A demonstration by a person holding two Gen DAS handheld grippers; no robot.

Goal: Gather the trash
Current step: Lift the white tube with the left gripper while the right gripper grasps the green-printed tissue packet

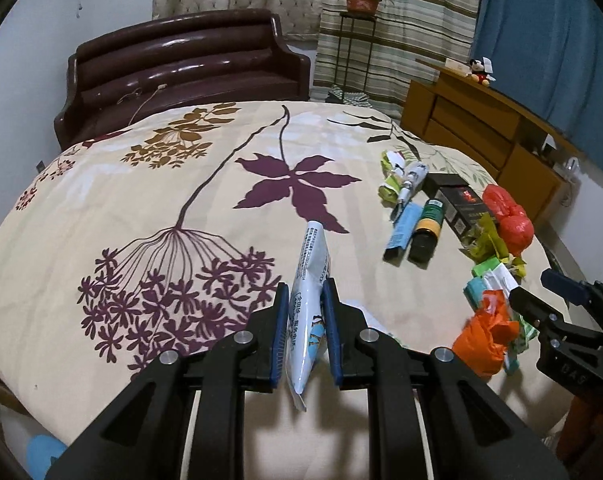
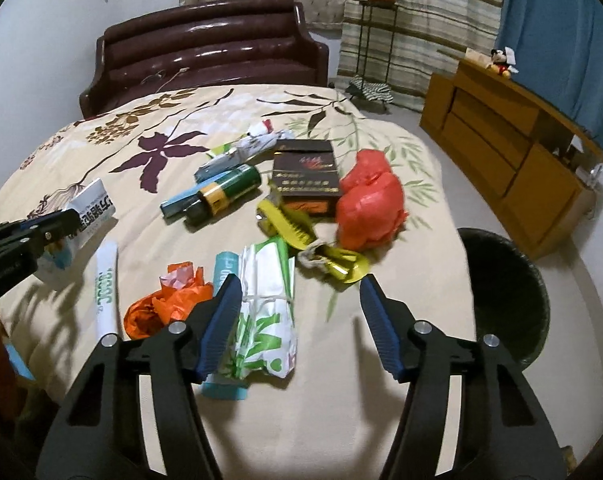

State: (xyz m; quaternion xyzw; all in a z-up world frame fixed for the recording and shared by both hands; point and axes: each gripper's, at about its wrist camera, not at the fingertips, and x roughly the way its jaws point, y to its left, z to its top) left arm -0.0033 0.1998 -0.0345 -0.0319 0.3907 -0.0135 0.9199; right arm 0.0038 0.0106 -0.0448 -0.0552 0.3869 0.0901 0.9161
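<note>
Left claw (image 1: 306,312) pinches a white pouch (image 1: 307,280); right claw (image 2: 297,316), half-wide and empty, should straddle the green-white wrapper (image 2: 267,308) before squeezing, bin (image 2: 509,292) close by.

Glossy leather-like headboard (image 1: 189,60), matt cloth bedspread (image 1: 141,200), wooden cabinet (image 1: 481,136)

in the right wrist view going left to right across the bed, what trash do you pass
white pouch held in the left claw → white tube → orange bag → green and white wrapper → yellow wrapper → red bag
</note>
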